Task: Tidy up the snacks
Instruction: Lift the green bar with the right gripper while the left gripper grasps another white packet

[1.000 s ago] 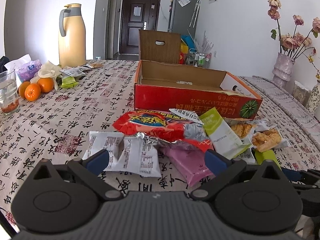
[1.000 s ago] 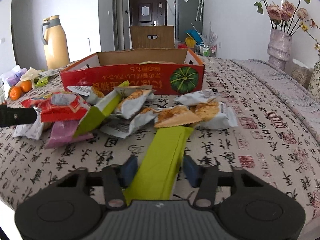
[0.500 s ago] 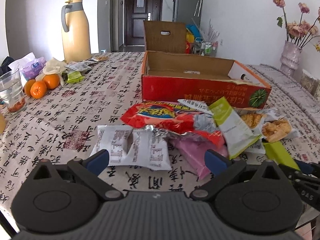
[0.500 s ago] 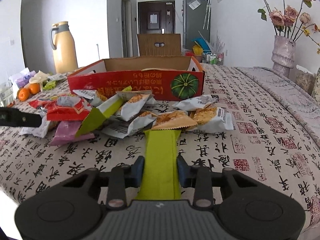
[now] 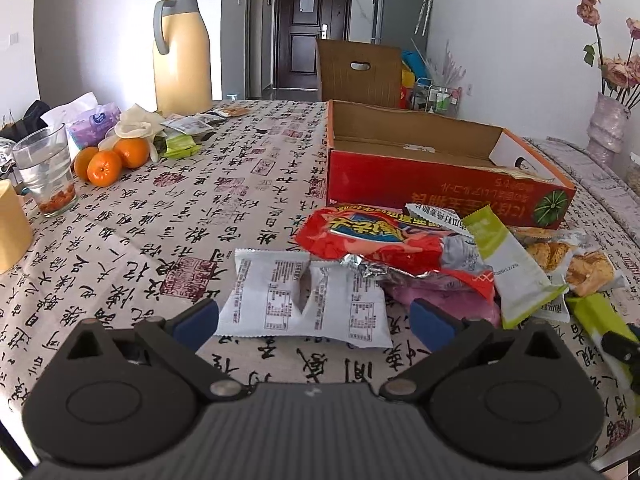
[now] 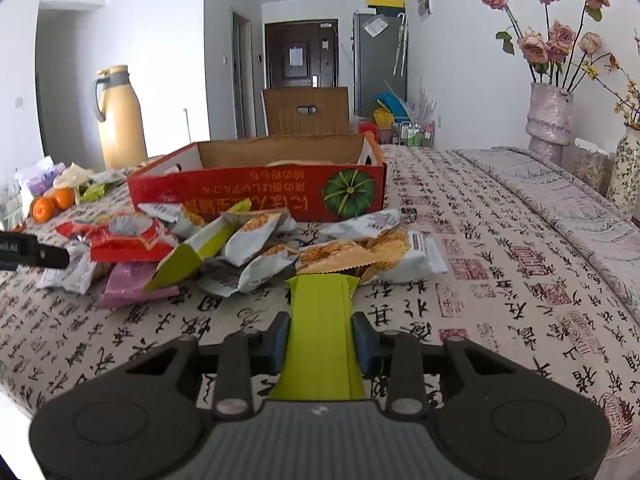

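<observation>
My right gripper (image 6: pixel 320 340) is shut on a long lime-green snack packet (image 6: pixel 320 336), both pads pressing its sides; the same green packet (image 5: pixel 596 316) shows at the right edge of the left wrist view. My left gripper (image 5: pixel 314 320) stands open over two joined white sachets (image 5: pixel 304 296), its pads apart from them. Behind lies a pile of snacks: a red bag (image 5: pixel 384 236), a purple packet (image 6: pixel 128 284), a green-and-white packet (image 5: pixel 508 260) and several cracker packs (image 6: pixel 360 256). An open red cardboard box (image 5: pixel 440 184) stands beyond the pile.
On the left of the table stand a yellow thermos (image 5: pixel 182 52), oranges (image 5: pixel 110 162), a glass (image 5: pixel 44 172) and tissue packs. A vase of dried roses (image 6: pixel 550 116) stands at the far right. A chair back (image 5: pixel 358 74) rises behind the box.
My right gripper's jaws closed onto the green packet and straightened it. The left gripper drew back slightly from the white sachets and stayed open.
</observation>
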